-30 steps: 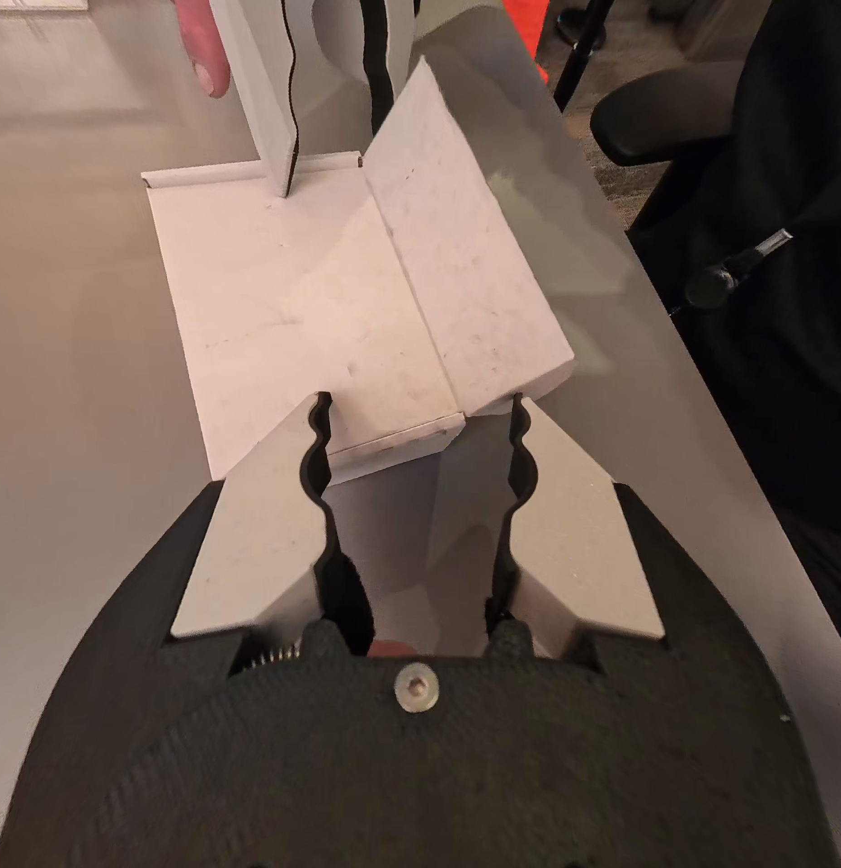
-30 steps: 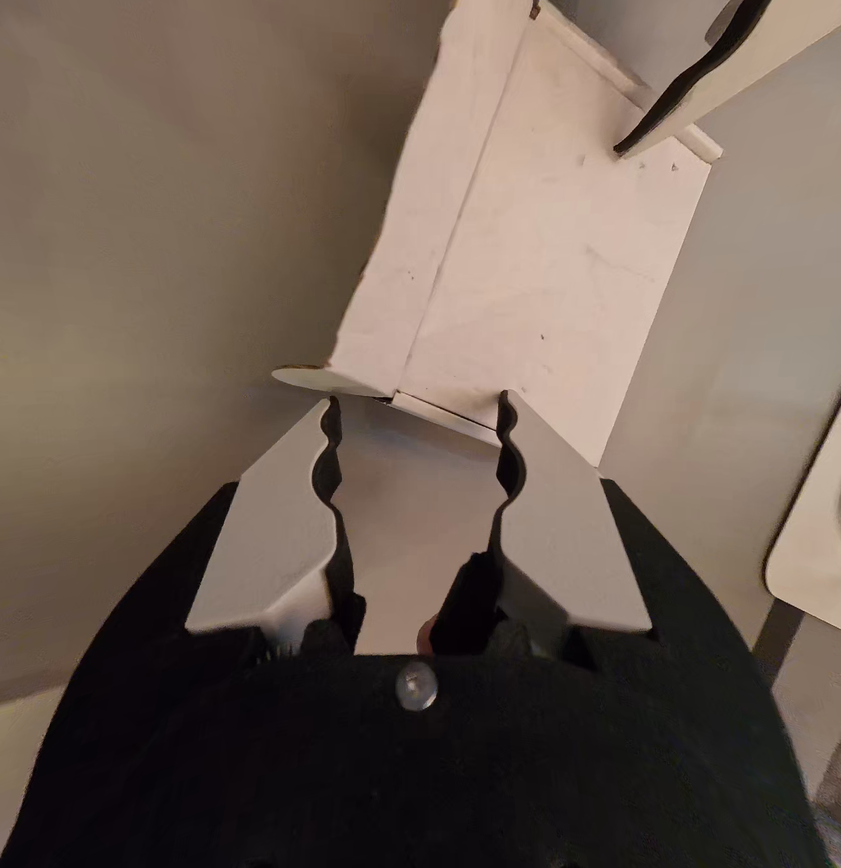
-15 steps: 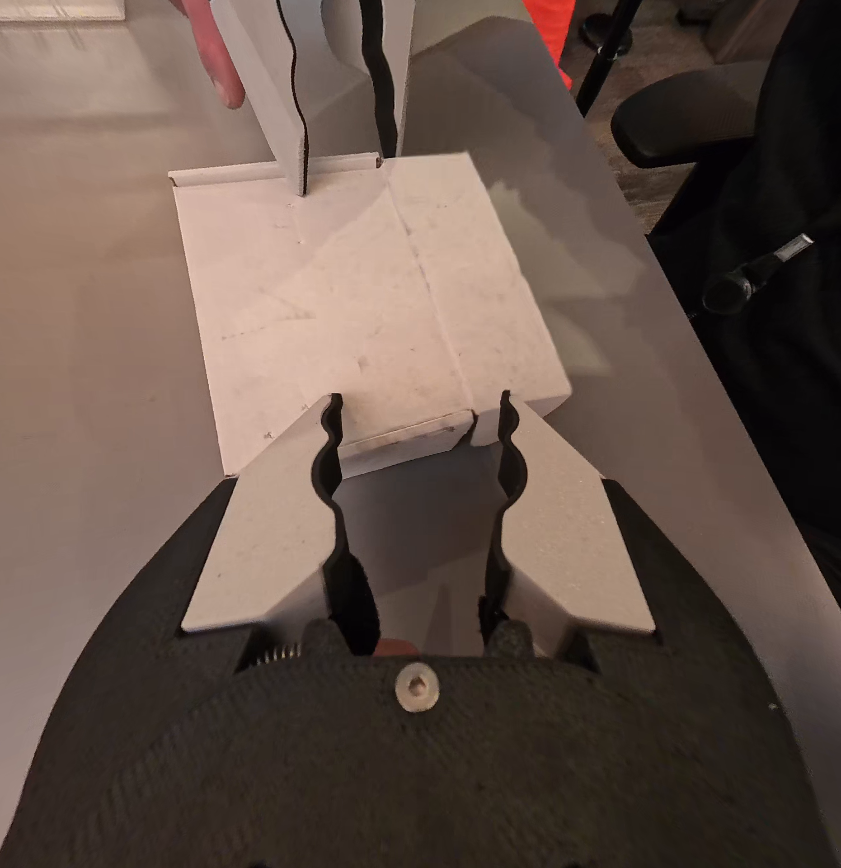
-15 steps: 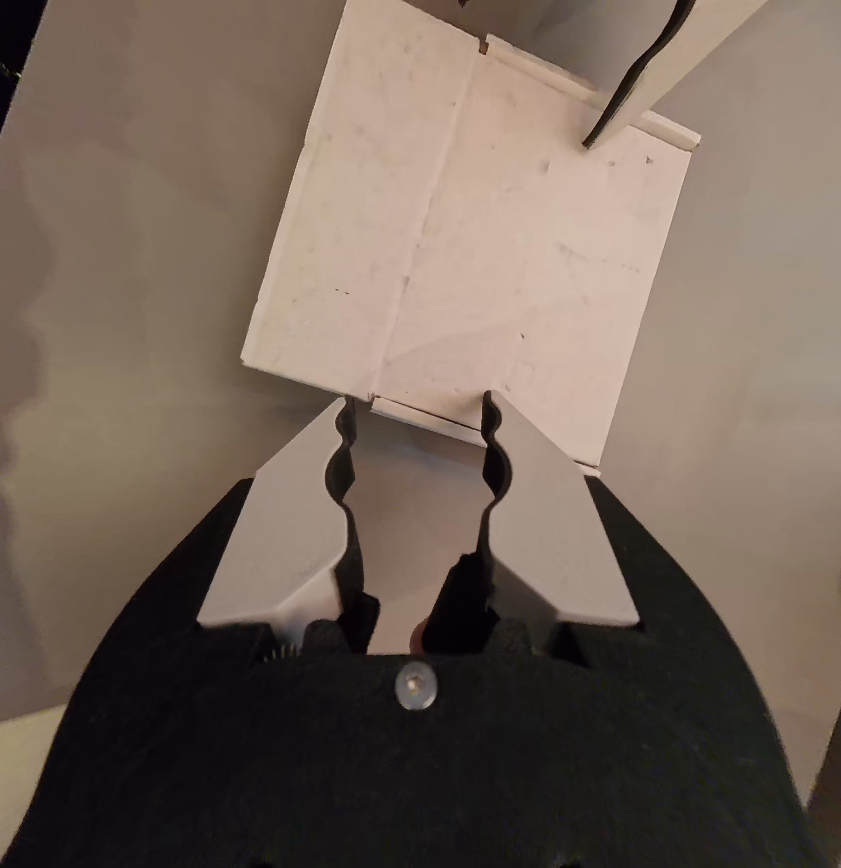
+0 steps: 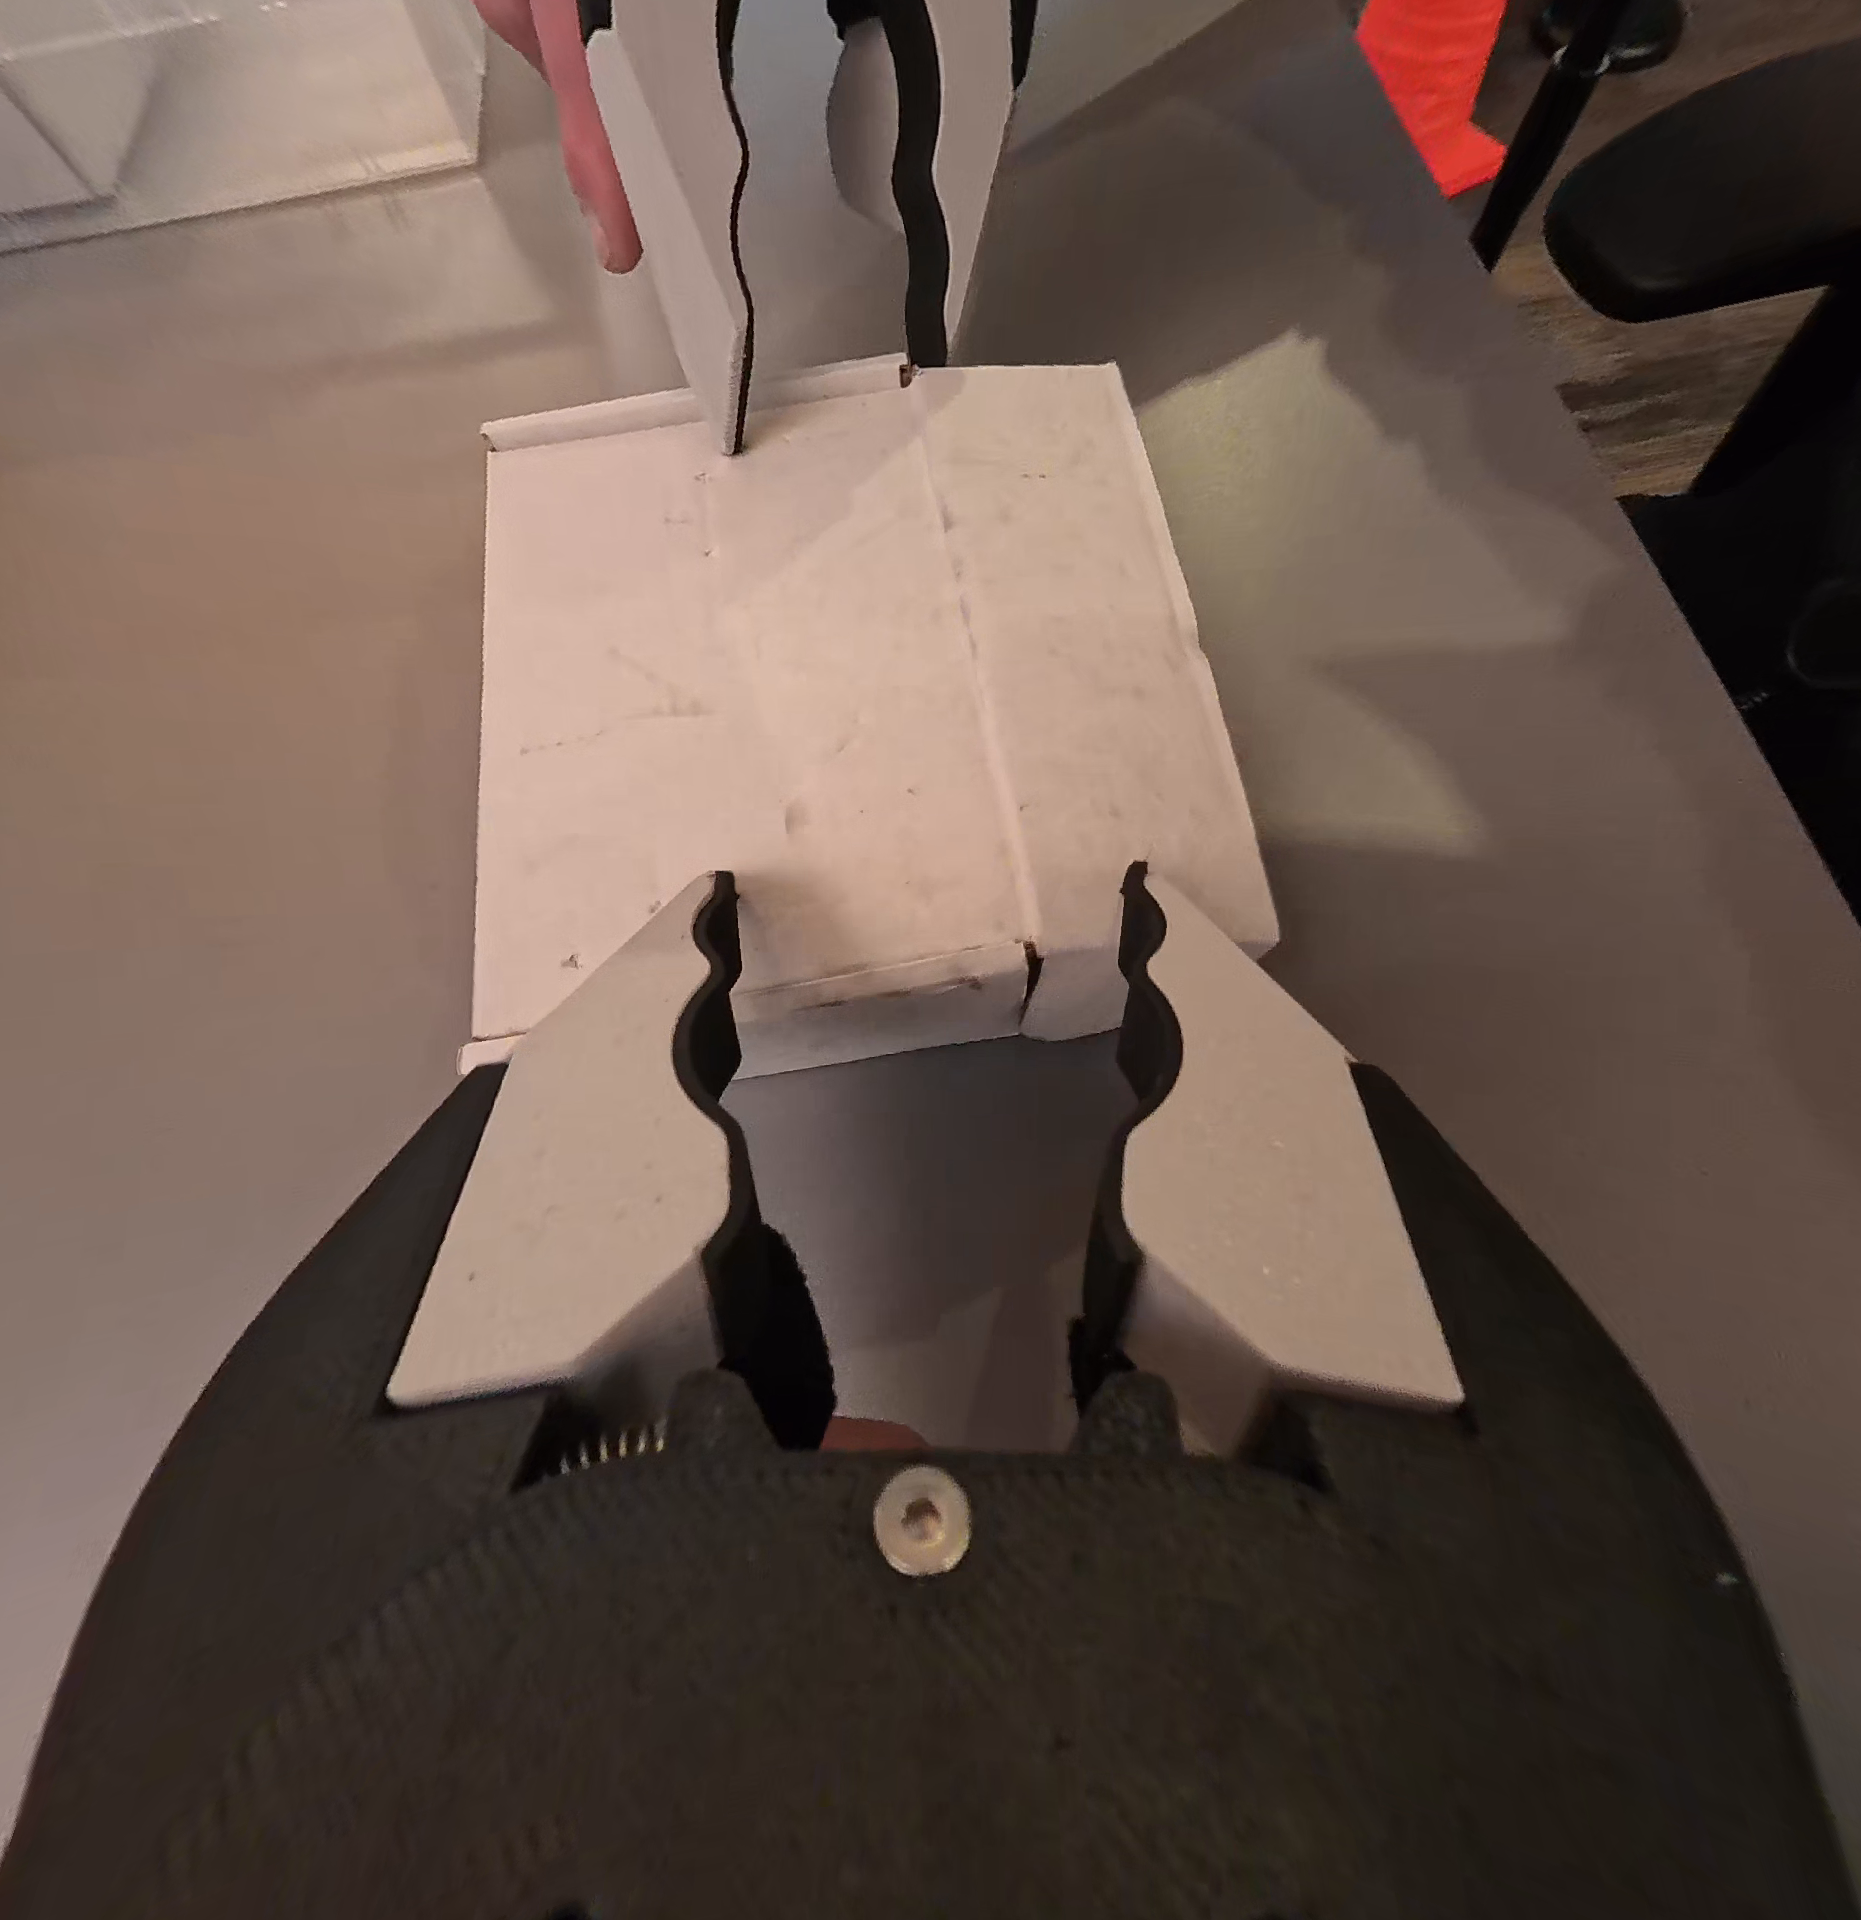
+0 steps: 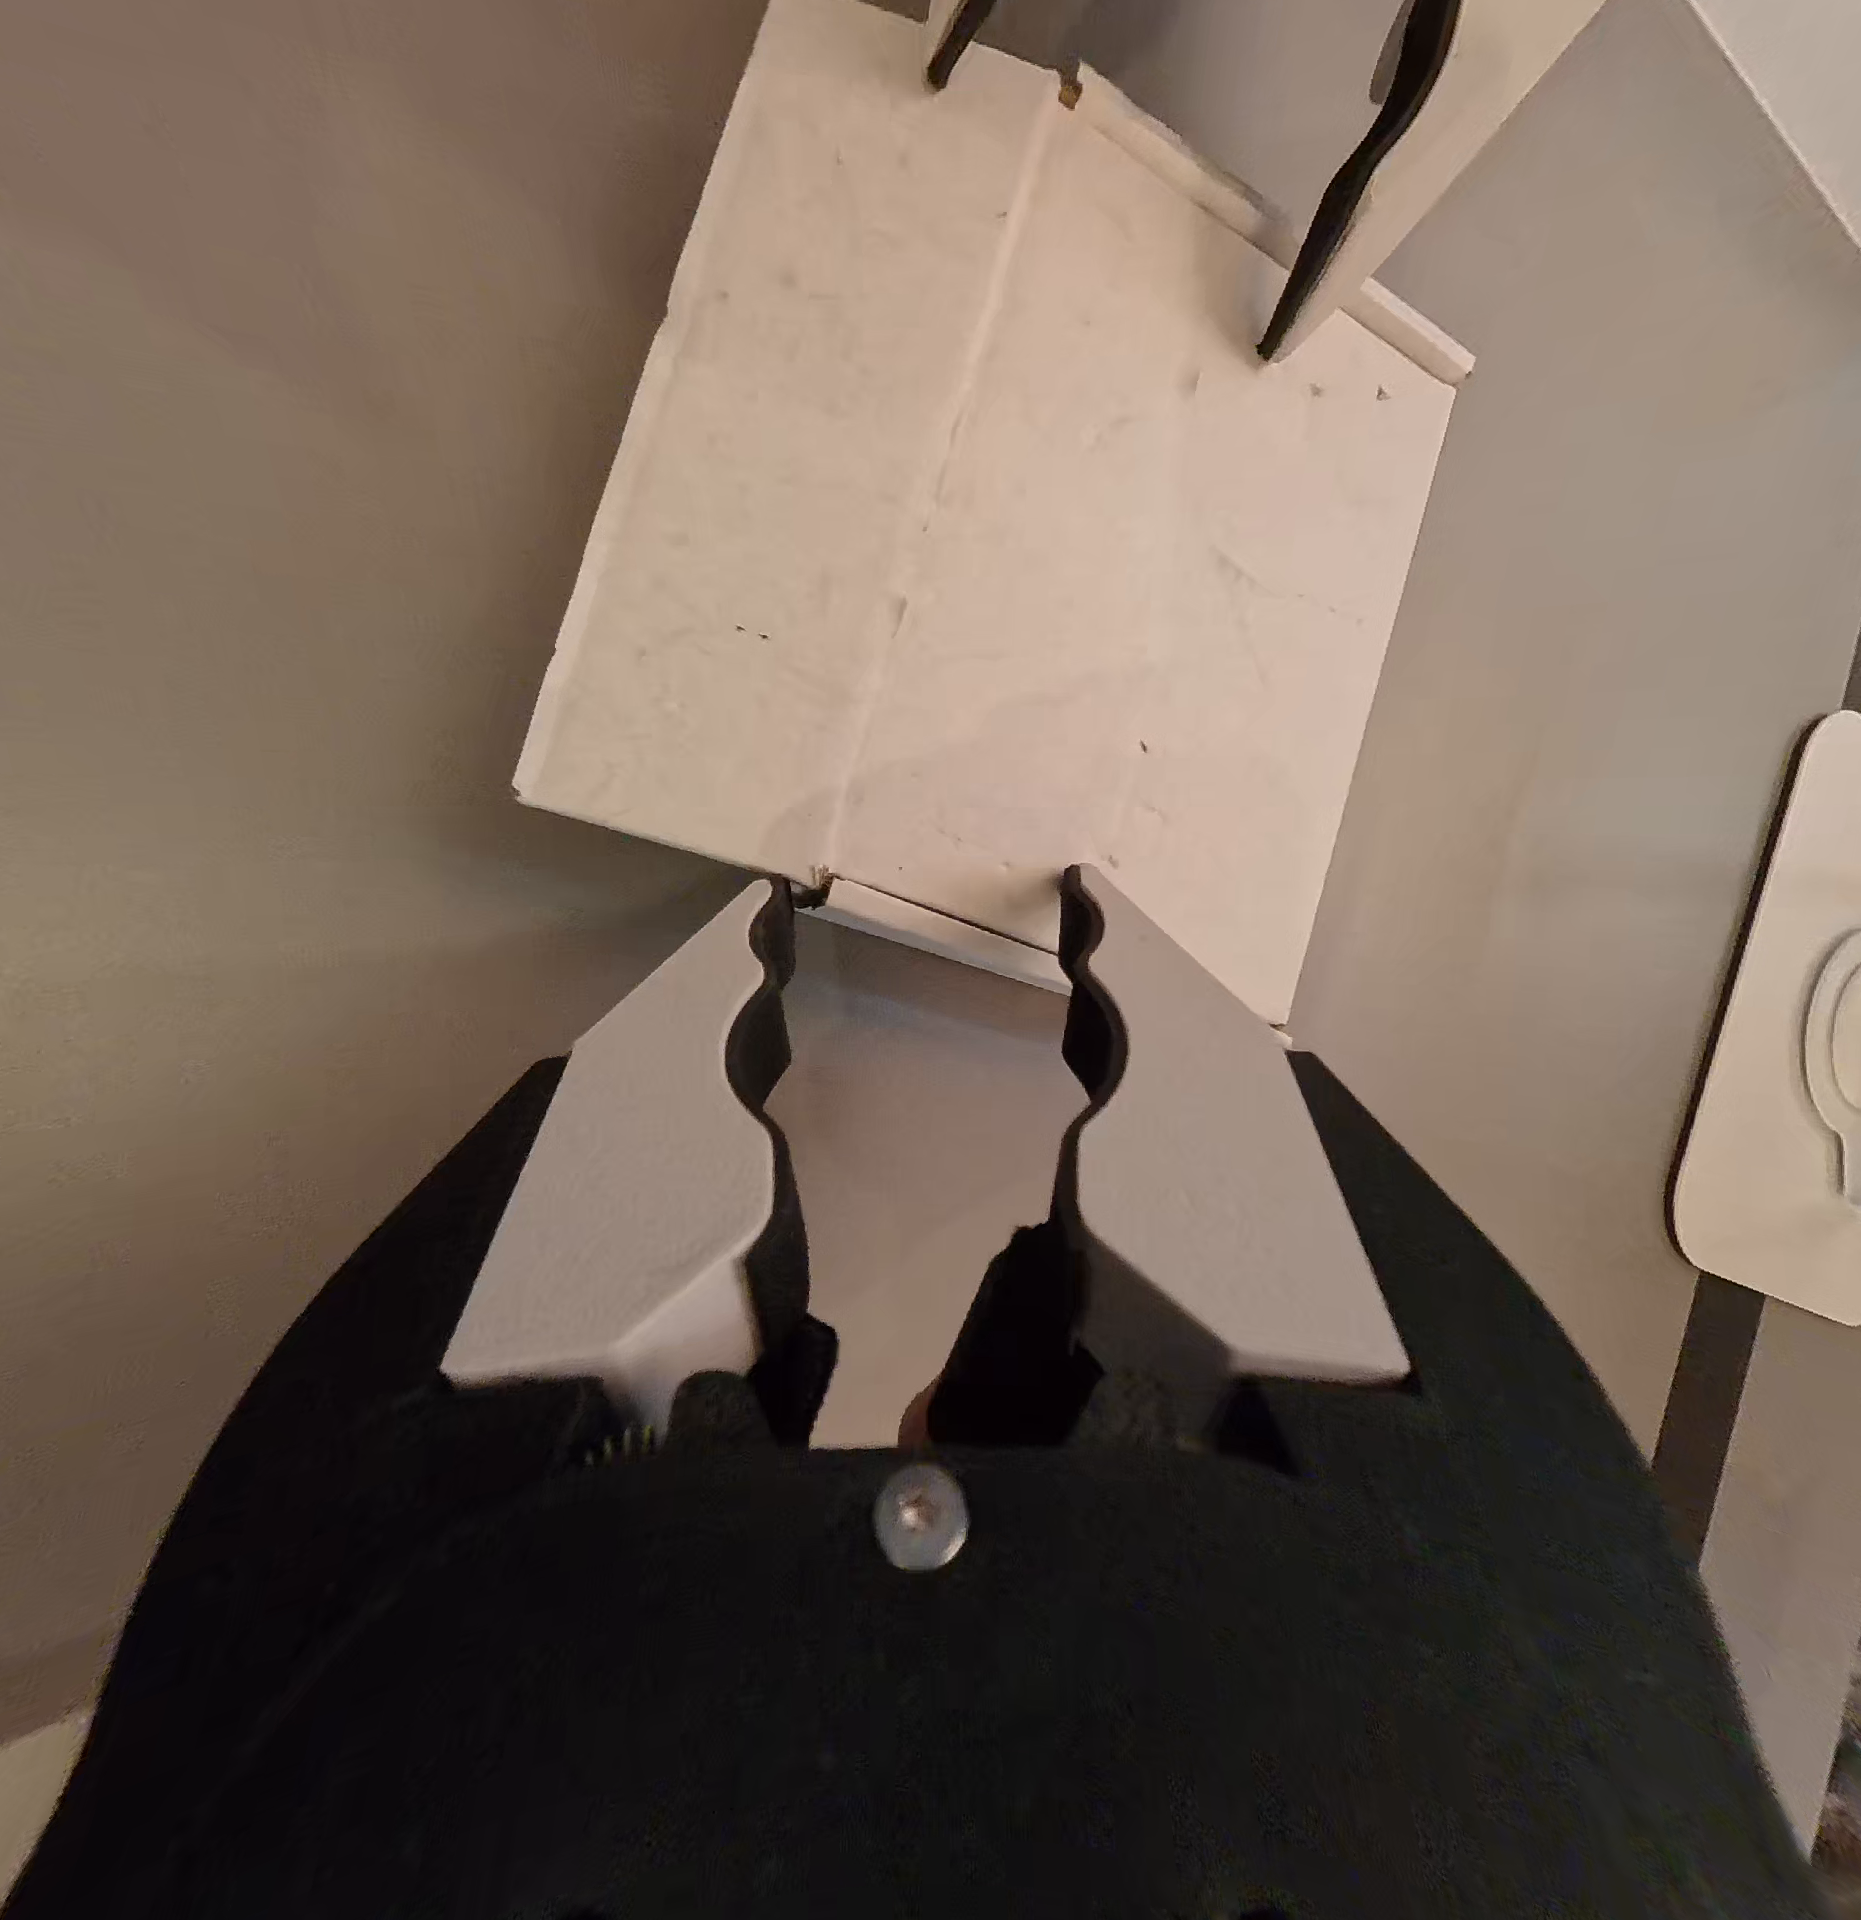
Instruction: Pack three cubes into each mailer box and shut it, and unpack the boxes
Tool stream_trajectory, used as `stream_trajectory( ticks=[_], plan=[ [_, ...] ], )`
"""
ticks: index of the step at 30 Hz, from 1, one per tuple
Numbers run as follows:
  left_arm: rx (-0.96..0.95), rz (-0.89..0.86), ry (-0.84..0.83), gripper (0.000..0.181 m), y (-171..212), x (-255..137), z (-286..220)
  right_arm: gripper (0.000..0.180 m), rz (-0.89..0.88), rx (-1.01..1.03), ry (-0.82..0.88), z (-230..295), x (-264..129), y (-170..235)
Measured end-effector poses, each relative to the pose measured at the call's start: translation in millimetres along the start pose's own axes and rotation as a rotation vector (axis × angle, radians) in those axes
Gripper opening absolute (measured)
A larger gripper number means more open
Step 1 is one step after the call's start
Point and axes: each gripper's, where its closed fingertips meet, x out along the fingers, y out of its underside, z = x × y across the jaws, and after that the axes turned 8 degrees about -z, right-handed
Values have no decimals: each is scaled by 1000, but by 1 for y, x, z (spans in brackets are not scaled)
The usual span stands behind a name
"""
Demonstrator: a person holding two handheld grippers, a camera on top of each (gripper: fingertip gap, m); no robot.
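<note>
Right tongs (image 6: 921, 894) hang parted at the near edge of the shut mailer box (image 6: 967, 540).

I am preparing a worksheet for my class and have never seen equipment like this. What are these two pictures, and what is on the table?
A person holds a hand tool in each hand, each carrying a camera that looks along its tongs. One picture comes from the left tongs, the other from the right tongs. Both tongs are open and hold nothing. Between them, on a grey table, lies a flat, closed white mailer box. Each picture also shows the other tool's fingers at the box's far edge.
</note>
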Motion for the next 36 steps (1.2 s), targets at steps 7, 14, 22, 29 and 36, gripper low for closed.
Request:
stream_trajectory(
  ticks=[7,14,22,29,36],
  plan=[
    [15,30,3,62,0,-8,-8,50,17,-24,22,0,0,1],
    [232,253,54,64,13,-13,0,48,39,-39,-1,-1,0,2],
    [187,243,25,61,11,-8,4,48,18,-17,5,-1,1,1],
    [52,158,51,62,7,-8,1,49,3,14,-26,-1,0,1],
    [144,201,3,61,10,-6,2,48,19,-6,10,-1,1,2]
  ],
)
